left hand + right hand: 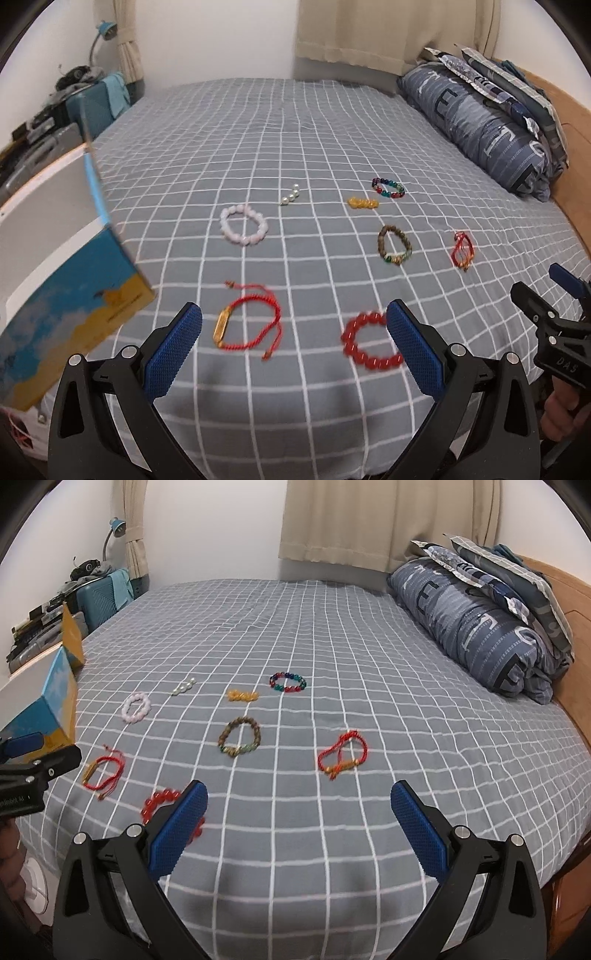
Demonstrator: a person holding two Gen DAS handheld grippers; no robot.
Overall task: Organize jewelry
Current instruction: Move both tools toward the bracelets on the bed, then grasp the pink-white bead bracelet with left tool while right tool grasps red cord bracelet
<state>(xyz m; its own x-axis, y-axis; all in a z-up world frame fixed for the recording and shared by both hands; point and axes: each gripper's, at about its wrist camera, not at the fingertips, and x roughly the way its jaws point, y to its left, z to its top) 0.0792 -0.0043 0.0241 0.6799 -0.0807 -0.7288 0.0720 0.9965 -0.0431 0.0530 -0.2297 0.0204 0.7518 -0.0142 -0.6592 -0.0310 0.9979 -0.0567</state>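
Several bracelets lie on a grey checked bedsheet (295,147). My left gripper (293,341) is open above the sheet's near edge, between a red cord bracelet with a gold bar (247,321) and a red bead bracelet (369,341). Further back lie a pale pink bead bracelet (243,225), pearls (291,195), a yellow piece (363,202), a multicolour bead bracelet (388,187), a brown bead bracelet (393,244) and a red knotted cord (462,249). My right gripper (298,819) is open too, nothing between its fingers, short of the red knotted cord (341,755) and the brown bracelet (239,736).
A blue and yellow open box (74,295) stands at the left edge of the bed, also in the right wrist view as the box (61,698). A rolled blue quilt and pillows (491,122) lie at the right. A cluttered shelf (44,122) is beyond the box.
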